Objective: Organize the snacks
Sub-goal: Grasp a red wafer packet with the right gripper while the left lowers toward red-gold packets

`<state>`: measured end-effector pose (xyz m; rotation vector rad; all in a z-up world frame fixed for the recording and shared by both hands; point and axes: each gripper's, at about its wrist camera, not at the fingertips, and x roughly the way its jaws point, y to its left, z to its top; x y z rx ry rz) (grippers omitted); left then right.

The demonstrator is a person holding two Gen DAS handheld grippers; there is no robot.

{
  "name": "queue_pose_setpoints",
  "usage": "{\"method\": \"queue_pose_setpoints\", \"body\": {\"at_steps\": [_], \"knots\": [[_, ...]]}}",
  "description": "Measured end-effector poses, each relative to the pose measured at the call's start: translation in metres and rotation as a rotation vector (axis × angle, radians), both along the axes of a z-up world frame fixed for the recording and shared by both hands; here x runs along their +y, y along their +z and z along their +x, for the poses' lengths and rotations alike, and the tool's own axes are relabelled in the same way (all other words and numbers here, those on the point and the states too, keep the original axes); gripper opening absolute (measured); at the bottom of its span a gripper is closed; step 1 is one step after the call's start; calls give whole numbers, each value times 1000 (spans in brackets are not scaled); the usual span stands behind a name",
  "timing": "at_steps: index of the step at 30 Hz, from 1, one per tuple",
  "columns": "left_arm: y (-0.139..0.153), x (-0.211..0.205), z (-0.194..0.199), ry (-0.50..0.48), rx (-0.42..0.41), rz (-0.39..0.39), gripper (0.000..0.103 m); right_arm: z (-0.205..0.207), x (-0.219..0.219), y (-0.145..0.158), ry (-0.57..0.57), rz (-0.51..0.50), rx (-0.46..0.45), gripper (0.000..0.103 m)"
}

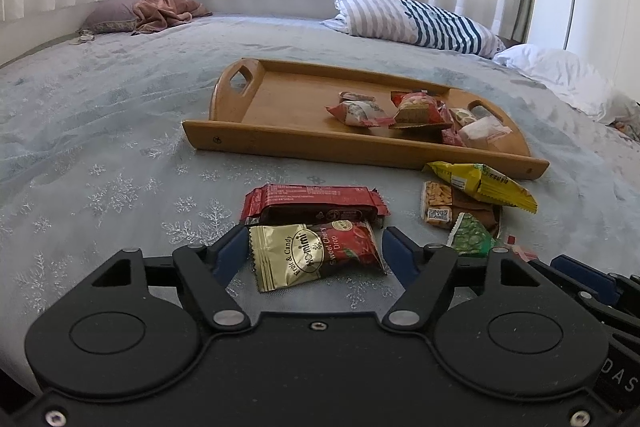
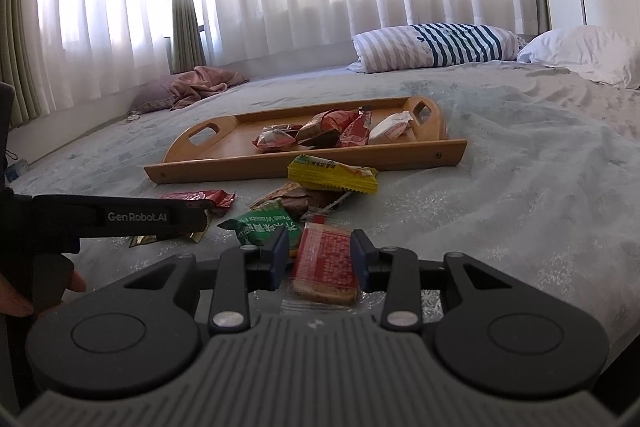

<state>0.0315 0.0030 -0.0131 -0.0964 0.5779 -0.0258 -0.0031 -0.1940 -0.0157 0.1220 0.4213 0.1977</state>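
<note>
A gold and red cherry candy packet (image 1: 320, 251) lies flat on the bedspread between the fingers of my left gripper (image 1: 314, 239). The blue pads stand at its two edges without squeezing it. My right gripper (image 2: 320, 247) is shut on a red-wrapped biscuit packet (image 2: 326, 263), a pad on each long side. Beyond them lie a dark red bar (image 1: 312, 205), a yellow packet (image 2: 332, 173), a green pea packet (image 2: 264, 227) and a brown cracker packet (image 1: 438, 205). The wooden tray (image 1: 360, 155) behind holds several wrapped snacks at its right end.
The tray's left half (image 2: 224, 143) is bare wood. A striped pillow (image 1: 420, 19) and a white pillow (image 2: 580, 51) lie at the bed's far right, and a pink blanket (image 1: 164, 9) at the far left. A hand (image 2: 16, 291) holds the left gripper's handle.
</note>
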Motion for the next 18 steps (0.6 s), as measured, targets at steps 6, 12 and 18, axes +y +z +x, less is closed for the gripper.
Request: {"method": "queue_pose_setpoints", "body": {"at_steps": [6, 12, 18], "knots": [[-1, -1, 1, 0, -2, 8, 72, 0, -1, -2, -22, 7, -2, 47], [-2, -2, 2, 8, -7, 16, 74, 2, -3, -6, -50, 0, 5, 48], [-3, -4, 2, 3, -6, 26, 74, 4, -3, -8, -54, -10, 4, 50]]}}
